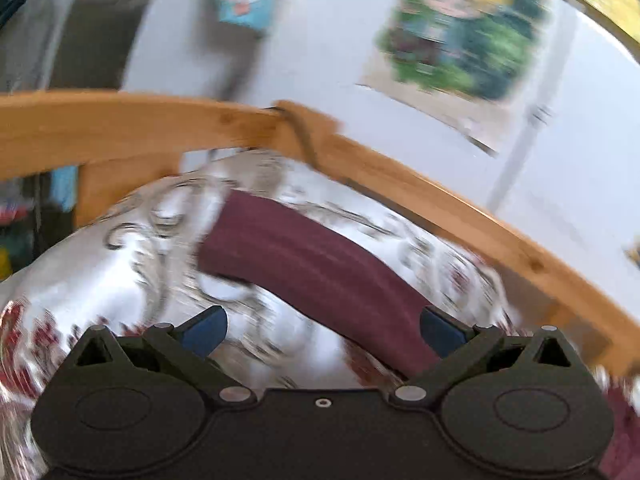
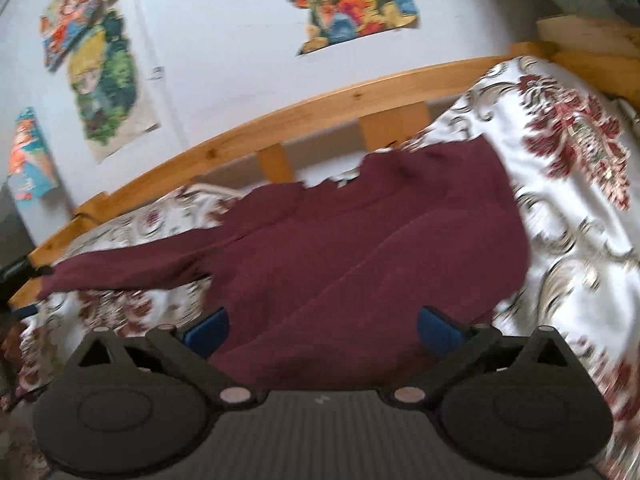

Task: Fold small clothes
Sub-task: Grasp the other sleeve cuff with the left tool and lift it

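1. Maroon long-sleeved top (image 2: 360,248) spread on the floral bedspread (image 2: 560,208), filling the middle of the right wrist view, body running from about 6 o'clock up toward 1 o'clock.
2. One sleeve (image 2: 120,272) stretched out flat toward 9 o'clock, ending near the wooden bed rail (image 2: 320,108); not yet folded in.
3. A diagonal ridge across the body from 7 o'clock toward 2 o'clock, probably one layer laid over another: judged a first fold on that side, though blur leaves it uncertain.
4. Right gripper (image 2: 322,326) spread to full width, blue pads (image 2: 208,334) standing apart at 8 and 4 o'clock; fabric lying between and below them, no pad pressing on it, nothing held.
5. Left gripper (image 1: 322,326) likewise wide open, nothing pinched; a maroon sleeve (image 1: 312,268) running from 11 o'clock down to the pad at 4 o'clock, passing just beside that pad, contact not clear through the smear.
6. Left wrist view heavily blurred; bedspread pattern and wall posters (image 1: 460,40) only roughly legible.
7. Judged early to mid task: garment laid out, perhaps one side folded; outstretched sleeve, remaining folds and final squaring still left.
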